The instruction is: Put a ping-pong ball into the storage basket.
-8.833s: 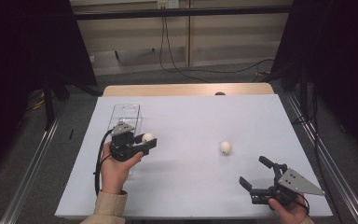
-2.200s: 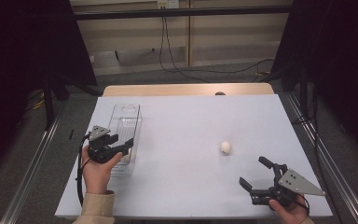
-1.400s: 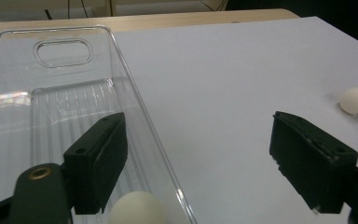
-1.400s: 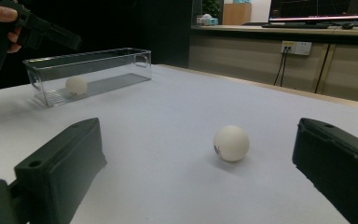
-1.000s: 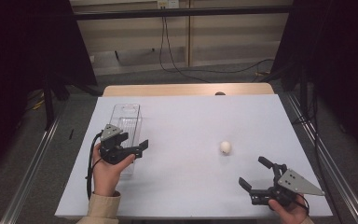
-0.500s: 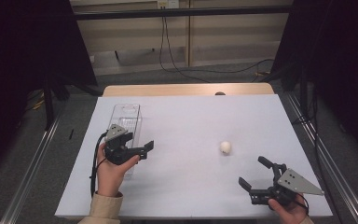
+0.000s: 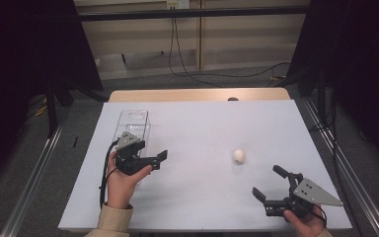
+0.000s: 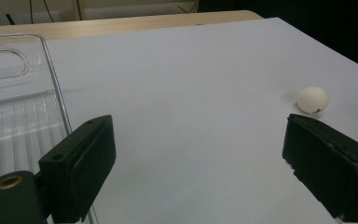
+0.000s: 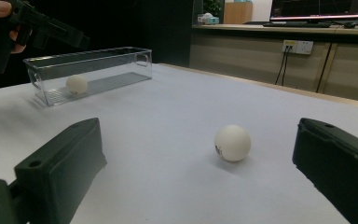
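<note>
A white ball (image 7: 238, 155) lies on the white table, right of centre. A second white ball (image 9: 77, 84) rests inside the clear plastic box (image 7: 133, 121) at the left. My left gripper (image 7: 157, 160) hovers just right of the box and points toward the loose ball (image 8: 313, 99); its jaws have just been opening and stand open with nothing between them. At the near right my right gripper (image 7: 267, 181) is open and empty, with the loose ball (image 9: 232, 142) a short way ahead of its jaws.
The table (image 7: 202, 123) has a wooden strip along its far edge. Metal rails run down both sides of it. Cables lie on the floor beyond, and a cable trails from my left gripper toward the near edge.
My left gripper once held a ball, went over the box, and has since swung right, off the box, with its jaws empty. The right gripper and the loose ball have stayed put.
</note>
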The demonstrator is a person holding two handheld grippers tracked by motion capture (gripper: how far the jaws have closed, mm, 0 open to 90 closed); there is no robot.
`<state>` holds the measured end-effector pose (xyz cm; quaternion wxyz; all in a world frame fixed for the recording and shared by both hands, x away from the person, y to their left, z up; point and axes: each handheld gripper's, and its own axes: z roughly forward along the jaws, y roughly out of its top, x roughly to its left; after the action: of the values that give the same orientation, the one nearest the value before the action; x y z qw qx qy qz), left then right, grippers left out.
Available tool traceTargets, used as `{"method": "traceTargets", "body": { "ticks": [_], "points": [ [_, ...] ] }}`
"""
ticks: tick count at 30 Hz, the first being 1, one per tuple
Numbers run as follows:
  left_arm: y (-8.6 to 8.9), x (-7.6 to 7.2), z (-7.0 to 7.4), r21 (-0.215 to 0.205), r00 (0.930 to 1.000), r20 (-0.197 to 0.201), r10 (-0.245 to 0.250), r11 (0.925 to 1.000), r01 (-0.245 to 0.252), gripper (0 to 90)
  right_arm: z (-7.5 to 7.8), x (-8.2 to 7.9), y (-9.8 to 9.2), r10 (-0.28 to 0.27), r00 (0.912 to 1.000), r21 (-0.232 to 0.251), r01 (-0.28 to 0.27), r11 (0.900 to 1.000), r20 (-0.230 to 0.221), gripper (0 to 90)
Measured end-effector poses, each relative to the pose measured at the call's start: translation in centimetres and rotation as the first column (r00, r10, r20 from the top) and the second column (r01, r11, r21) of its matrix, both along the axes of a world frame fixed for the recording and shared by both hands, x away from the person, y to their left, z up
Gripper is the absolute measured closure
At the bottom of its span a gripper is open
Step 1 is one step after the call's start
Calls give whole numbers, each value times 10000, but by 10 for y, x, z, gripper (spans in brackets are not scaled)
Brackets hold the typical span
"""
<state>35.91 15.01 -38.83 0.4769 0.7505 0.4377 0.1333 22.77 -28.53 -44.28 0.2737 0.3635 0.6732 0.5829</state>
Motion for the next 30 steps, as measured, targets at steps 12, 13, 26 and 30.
{"method": "traceTargets", "body": {
  "ticks": [12,13,26,30],
  "points": [
    [-9,0,-3,-39,9998,-59,-214,9998,214,90,0,0,-1,-38,10000,37,38,10000,-9,13],
    [-10,-1,-3,-72,9997,-65,-225,9997,225,89,0,0,-1,-38,10000,47,38,10000,-5,13],
    [-26,-2,-9,-7,9980,-139,-613,9981,613,85,0,1,-1,-26,10000,65,26,10000,-72,14],
    [-30,-2,-10,-30,9975,-112,-699,9976,699,83,0,1,-1,-50,9999,78,51,10000,-93,14]
  ]
}}
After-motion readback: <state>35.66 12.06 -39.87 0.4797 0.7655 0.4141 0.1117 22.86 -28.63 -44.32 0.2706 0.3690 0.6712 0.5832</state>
